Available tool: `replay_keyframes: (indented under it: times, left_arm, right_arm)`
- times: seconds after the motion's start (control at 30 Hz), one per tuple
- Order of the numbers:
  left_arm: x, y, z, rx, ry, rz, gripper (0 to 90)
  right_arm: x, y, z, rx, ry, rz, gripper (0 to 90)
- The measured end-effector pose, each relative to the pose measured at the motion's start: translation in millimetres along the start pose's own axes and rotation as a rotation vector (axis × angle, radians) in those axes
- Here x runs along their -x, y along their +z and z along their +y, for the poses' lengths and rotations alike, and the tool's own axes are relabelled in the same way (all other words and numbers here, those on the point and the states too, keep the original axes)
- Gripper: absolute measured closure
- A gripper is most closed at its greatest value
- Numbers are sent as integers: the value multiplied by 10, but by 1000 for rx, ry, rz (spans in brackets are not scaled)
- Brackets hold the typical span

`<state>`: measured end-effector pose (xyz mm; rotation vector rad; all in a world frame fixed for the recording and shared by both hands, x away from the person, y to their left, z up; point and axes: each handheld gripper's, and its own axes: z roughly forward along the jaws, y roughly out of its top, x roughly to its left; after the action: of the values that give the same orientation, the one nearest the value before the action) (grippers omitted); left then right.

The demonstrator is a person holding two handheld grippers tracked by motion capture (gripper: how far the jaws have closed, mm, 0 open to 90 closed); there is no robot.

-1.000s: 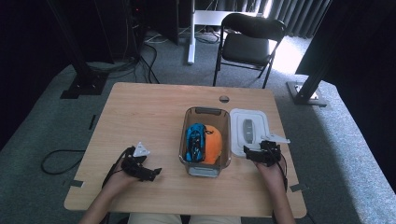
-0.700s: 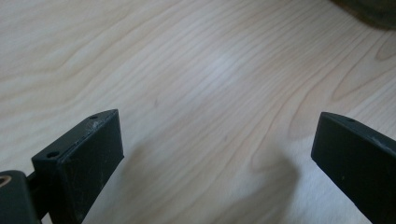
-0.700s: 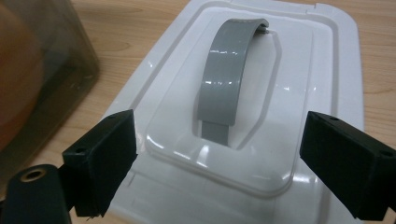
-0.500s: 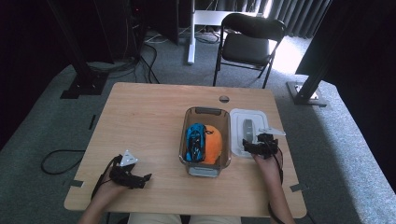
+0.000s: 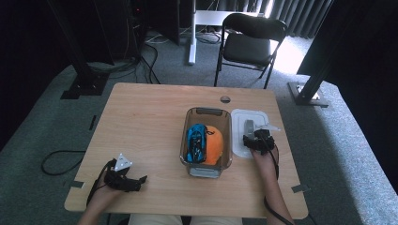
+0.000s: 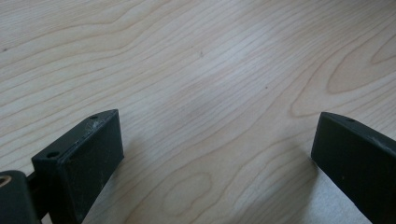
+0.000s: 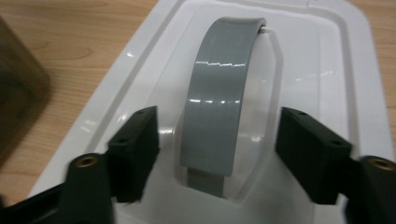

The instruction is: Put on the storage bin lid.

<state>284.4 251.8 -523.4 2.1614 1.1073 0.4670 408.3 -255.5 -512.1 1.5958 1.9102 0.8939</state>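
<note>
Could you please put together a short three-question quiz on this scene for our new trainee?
1. True or false: the right hand-held gripper has its jaws closed on the grey handle of the white lid.
2. What lies in the clear container? A) a blue toy car and an orange object; B) the white lid; C) nothing.
3. Fill in: the left hand-held gripper is over bare ____.

Key:
1. False: the jaws stand open on either side of the handle.
2. A.
3. Table, its jaws open.
</note>
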Motion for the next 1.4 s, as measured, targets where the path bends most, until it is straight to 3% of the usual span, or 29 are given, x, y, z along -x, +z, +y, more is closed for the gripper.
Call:
replay_keyframes:
  times: [0.17, 0.2, 0.3, 0.33, 0.4, 0.67, 0.83, 1.0, 1.4]
  left_arm:
    - [-21, -28, 1, 3, -5, 11, 29]
    - [-26, -33, 2, 2, -10, 11, 29]
    - [-39, -30, 4, 4, -17, 10, 29]
    - [-38, -27, 2, 0, -19, 12, 29]
    - [-36, -23, -2, 0, -18, 13, 29]
    - [-14, 16, 19, -5, -11, 8, 29]
    - [10, 51, 64, -9, -13, 1, 29]
    - [26, 70, 79, -16, 2, 2, 29]
    - [8, 57, 57, -12, -6, 3, 29]
  right_arm:
    - [-8, 9, 5, -2, 4, -12, 453]
    - [-19, 8, -1, 2, 3, -20, 519]
    - [-23, 14, -17, 8, 20, -12, 591]
    - [-29, 11, -15, 10, 14, -9, 662]
    - [-45, 1, -16, 12, 8, -26, 668]
    - [-27, -77, -33, 21, 23, -22, 674]
    - [-2, -222, 5, 58, 58, -30, 676]
    - [-28, -333, 31, 72, 62, -44, 676]
    - [-90, -693, 137, 100, 63, -78, 676]
